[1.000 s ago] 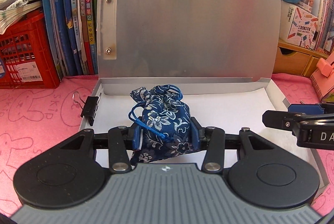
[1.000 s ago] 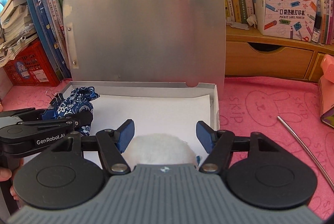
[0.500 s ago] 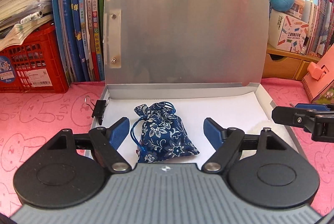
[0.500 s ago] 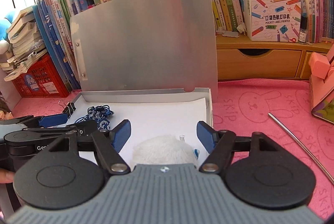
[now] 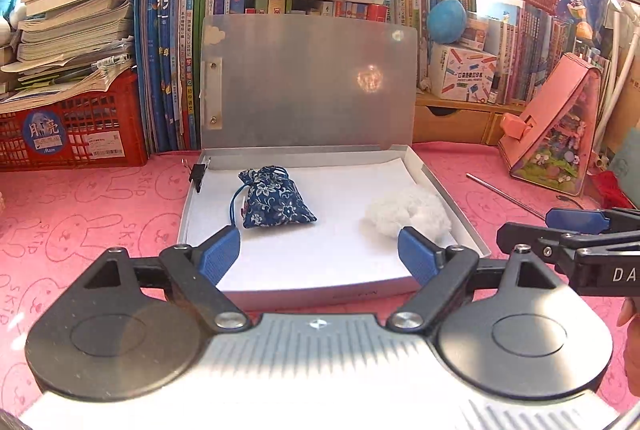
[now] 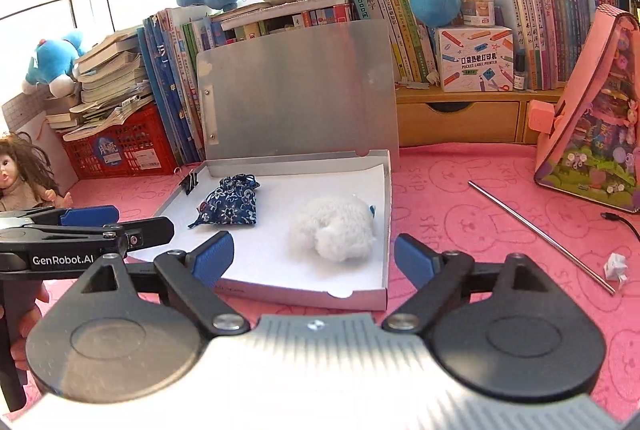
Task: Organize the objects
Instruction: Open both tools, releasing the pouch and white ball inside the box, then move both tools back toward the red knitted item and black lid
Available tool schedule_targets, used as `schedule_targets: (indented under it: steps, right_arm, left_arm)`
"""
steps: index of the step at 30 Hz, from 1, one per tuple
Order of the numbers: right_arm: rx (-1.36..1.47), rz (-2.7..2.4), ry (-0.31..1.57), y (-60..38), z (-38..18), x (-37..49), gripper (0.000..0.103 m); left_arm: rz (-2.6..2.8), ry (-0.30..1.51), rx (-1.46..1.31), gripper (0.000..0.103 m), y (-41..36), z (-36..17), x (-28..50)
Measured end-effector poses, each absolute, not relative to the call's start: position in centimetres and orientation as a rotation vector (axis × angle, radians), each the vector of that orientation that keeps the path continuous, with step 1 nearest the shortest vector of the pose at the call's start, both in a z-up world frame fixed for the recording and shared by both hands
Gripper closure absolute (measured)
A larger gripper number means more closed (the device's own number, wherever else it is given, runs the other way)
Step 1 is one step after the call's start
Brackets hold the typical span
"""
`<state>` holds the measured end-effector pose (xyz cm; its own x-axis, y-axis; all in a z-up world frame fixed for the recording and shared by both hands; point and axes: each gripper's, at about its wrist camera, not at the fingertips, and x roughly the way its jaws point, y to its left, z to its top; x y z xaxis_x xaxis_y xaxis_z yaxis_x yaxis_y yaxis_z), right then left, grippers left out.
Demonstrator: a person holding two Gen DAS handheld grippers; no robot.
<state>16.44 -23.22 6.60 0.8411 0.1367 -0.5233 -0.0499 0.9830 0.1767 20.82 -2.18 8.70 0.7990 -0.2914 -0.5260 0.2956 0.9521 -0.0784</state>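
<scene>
A blue floral drawstring pouch (image 5: 276, 203) (image 6: 230, 204) lies in the left part of an open white box (image 5: 452, 201) (image 6: 360, 300) with its lid (image 5: 308, 81) raised. A white fluffy toy (image 5: 408, 211) (image 6: 334, 226) lies in the box's right part. My left gripper (image 5: 320, 254) is open and empty, above the box's near edge. My right gripper (image 6: 314, 256) is open and empty, near the box's front right corner. Each gripper also shows from the side in the other wrist view, the right gripper (image 5: 576, 226) and the left gripper (image 6: 88, 226).
A black binder clip (image 5: 199, 171) sits on the box's left rim. A metal rod (image 6: 540, 234) and a crumpled paper scrap (image 6: 616, 266) lie on the pink cloth (image 5: 80, 213) at right. A pink toy house (image 5: 560, 133), red crate (image 5: 68, 125), books and a doll (image 6: 20, 177) surround.
My left gripper let go of the pouch and opened; both grippers pulled back and up from the box. The pouch and white toy stay lying in the box.
</scene>
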Motion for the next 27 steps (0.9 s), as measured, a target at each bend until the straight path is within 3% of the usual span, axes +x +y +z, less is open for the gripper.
schedule_targets:
  steps: [15, 27]
  right_arm:
    - [0.16, 0.074, 0.509, -22.4, 3.9, 4.4, 0.009]
    - [0.095, -0.001, 0.47, -21.7, 0.6, -0.4, 0.008]
  left_arm:
    - [-0.357, 0.488, -0.002, 0.013, -1.4, 6.3, 7.0]
    - [-0.326, 0.463, 0.024, 0.012, -1.1, 2.9, 1.8]
